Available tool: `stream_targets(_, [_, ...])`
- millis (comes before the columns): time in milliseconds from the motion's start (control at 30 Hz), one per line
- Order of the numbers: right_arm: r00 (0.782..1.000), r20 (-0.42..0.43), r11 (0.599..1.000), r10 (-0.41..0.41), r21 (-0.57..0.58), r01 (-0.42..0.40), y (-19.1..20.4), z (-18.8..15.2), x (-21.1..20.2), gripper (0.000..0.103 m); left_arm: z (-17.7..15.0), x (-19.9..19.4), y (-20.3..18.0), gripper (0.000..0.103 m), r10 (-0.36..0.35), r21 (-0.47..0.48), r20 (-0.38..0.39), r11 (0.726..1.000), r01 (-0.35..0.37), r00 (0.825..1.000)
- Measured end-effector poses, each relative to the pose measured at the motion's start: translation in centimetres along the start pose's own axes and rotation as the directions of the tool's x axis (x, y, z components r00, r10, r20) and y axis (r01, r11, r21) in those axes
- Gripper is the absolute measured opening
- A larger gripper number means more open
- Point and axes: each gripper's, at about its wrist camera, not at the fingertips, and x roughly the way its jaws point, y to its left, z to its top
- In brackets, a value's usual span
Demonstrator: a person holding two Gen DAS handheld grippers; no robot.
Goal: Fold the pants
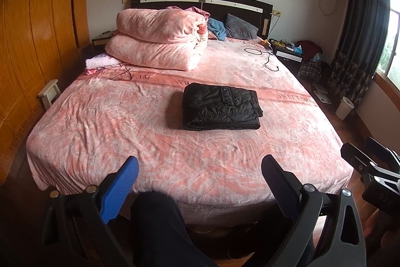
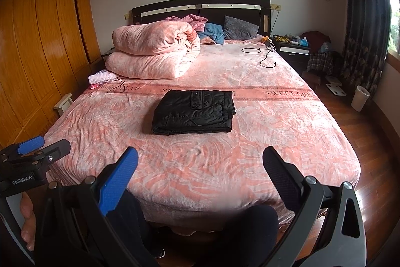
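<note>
Left gripper, right gripper both wide, empty; folded black pants on pink bed; wooden wardrobe left.

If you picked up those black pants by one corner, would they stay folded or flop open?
The pants would probably flop open: they are soft, puffy layers stacked loosely on the bed, with nothing holding the fold. They look quilted and shiny, so likely light for their bulk and a bit slippery. Pushed, they might slide or bunch up rather than roll.
</note>
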Motion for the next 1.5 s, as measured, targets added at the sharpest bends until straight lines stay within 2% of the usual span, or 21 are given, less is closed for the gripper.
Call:
stream_targets(200, [1.000, 0.007, 1.000, 0.004, 0.002, -0.004, -0.1, 0.0, 0.3, 0.100, 0.0, 0.1, -0.3, 0.099, -0.015, -0.004, -0.006, 1.000, 0.015, 1.000])
stream_targets(367, [1.000, 0.011, 1.000, 0.005, 0.007, -0.005, -0.1, 0.2, 0.4, 0.100, 0.0, -0.2, -0.5, 0.099, 0.025, 0.004, 0.029, 1.000, -0.025, 0.999])
stream_targets(733, [1.000, 0.012, 1.000, 0.000, 0.014, 0.000, 0.0, 0.3, 0.6, 0.100, 0.4, 0.0, -0.3, 0.099, -0.011, -0.001, 0.026, 1.000, 0.011, 1.000])
stream_targets(1500, [1.000, 0.004, 1.000, -0.001, 0.011, 0.001, 0.3, 0.3, 1.9, 0.100, 0.7, 0.7, 0.3, 0.099, 0.001, -0.009, 0.020, 1.000, -0.001, 1.000])
